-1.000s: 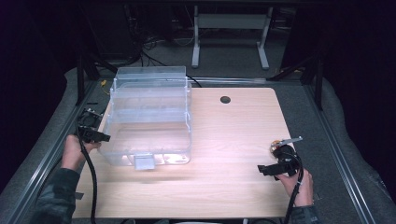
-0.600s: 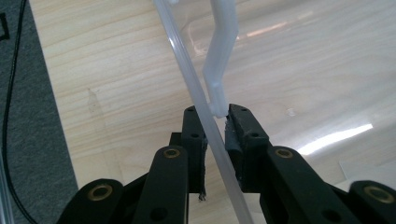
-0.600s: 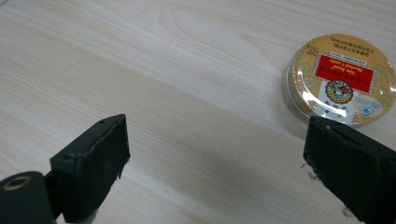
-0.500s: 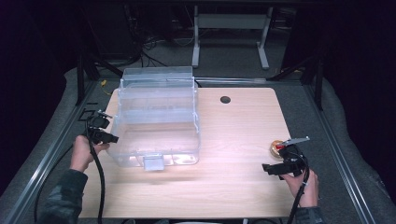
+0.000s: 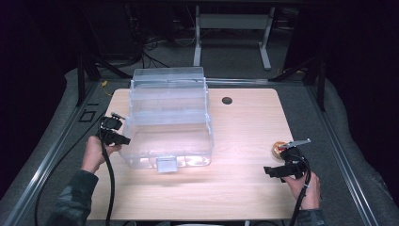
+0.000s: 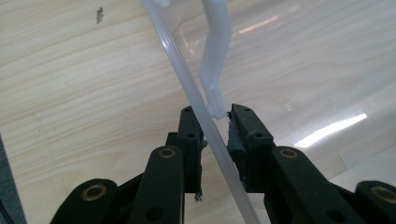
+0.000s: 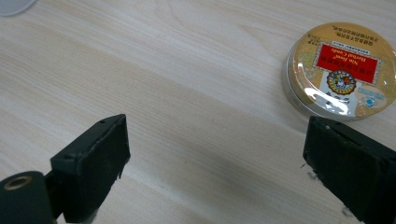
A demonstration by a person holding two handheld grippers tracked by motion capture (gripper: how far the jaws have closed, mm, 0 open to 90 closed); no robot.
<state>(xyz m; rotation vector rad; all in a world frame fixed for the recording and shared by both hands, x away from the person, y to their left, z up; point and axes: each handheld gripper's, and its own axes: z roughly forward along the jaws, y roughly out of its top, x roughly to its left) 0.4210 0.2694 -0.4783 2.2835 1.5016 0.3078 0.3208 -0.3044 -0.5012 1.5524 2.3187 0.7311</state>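
My left tool (image 6: 215,128) pinches the clear box's (image 5: 167,127) wall, just loosening; my right tool (image 7: 224,163) gapes wide beside the unplaced candy tin (image 7: 340,70).

One clear plastic box (image 5: 169,120); one round candy tin (image 7: 340,70); two tools: left (image 6: 214,133), right (image 7: 212,163); one table (image 5: 244,132).

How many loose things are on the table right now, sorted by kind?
Clear plastic boxes: 1, the clear box, its wall between the left gripper fingers.
Round tins: 1, the candy tin, lying ahead of the open right gripper.
Total: 2
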